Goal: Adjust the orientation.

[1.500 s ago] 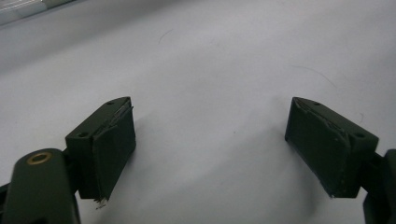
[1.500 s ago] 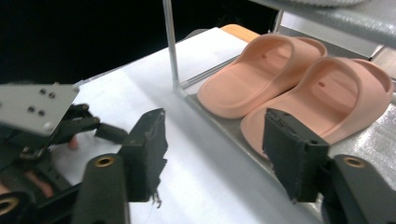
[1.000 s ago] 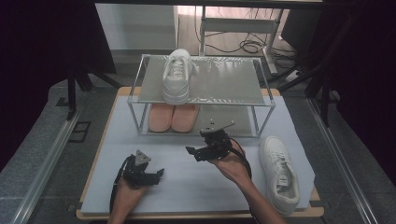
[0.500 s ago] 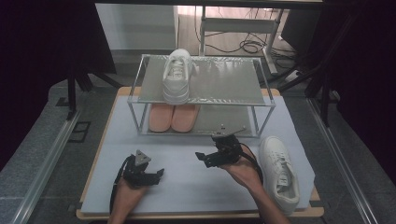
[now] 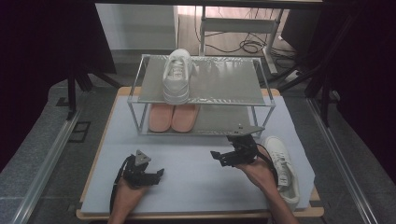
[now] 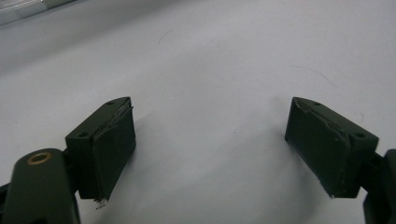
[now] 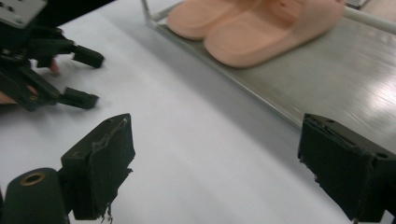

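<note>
Your right hand is partly covering the white shoe (image 5: 282, 161), lying just beside your right hand-held gripper (image 5: 219, 157), jaws wide.

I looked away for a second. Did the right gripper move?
Yes. The right gripper has slid to the person's right, away from the slippers under the rack and up beside the shoe lying on the table.

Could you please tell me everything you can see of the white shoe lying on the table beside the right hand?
The white shoe is a low lace-up sneaker with a pale sole, seemingly smooth leather or synthetic. It stands upright on its sole at the right edge of the table, toe toward the rack. The right hand lies against it and hides part of its left side.
</note>
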Motion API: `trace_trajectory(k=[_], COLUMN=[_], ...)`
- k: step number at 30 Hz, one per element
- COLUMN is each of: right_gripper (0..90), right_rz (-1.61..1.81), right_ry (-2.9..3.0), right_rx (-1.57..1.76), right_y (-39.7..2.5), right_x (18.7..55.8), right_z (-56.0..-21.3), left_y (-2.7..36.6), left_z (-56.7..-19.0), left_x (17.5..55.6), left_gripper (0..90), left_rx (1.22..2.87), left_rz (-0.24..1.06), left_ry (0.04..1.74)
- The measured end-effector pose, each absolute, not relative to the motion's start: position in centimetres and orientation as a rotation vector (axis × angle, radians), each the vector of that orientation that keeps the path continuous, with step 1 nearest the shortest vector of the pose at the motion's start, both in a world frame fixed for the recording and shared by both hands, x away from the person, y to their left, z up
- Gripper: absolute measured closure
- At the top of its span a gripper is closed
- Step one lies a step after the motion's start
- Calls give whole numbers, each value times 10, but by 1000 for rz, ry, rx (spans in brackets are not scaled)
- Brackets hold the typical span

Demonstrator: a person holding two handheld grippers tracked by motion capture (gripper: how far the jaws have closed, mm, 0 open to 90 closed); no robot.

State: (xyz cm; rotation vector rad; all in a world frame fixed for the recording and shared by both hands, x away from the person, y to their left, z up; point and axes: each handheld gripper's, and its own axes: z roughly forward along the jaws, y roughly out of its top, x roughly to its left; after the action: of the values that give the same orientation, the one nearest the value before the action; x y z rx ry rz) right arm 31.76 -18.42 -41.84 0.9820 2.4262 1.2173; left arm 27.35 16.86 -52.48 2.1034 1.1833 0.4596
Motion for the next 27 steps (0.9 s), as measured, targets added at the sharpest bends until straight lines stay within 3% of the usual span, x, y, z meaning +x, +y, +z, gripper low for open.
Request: trace_trajectory(k=[14, 17, 27], right_gripper=[114, 168, 505], right_rz=[1115, 1076, 988], right_ry=[2395, 2385, 2316], right_rx=[1145, 1164, 1258], right_y=[-237, -246, -284], right_x=[312, 310, 304], right_z=[-409, -408, -404], left_y=[169, 168, 169], left_z=[-525, -525, -525], left_x=[273, 273, 273], left_gripper=[163, 163, 162], left_rx=[2103, 2103, 2109], left_rz=[461, 461, 459], left_ry=[1183, 1184, 1183])
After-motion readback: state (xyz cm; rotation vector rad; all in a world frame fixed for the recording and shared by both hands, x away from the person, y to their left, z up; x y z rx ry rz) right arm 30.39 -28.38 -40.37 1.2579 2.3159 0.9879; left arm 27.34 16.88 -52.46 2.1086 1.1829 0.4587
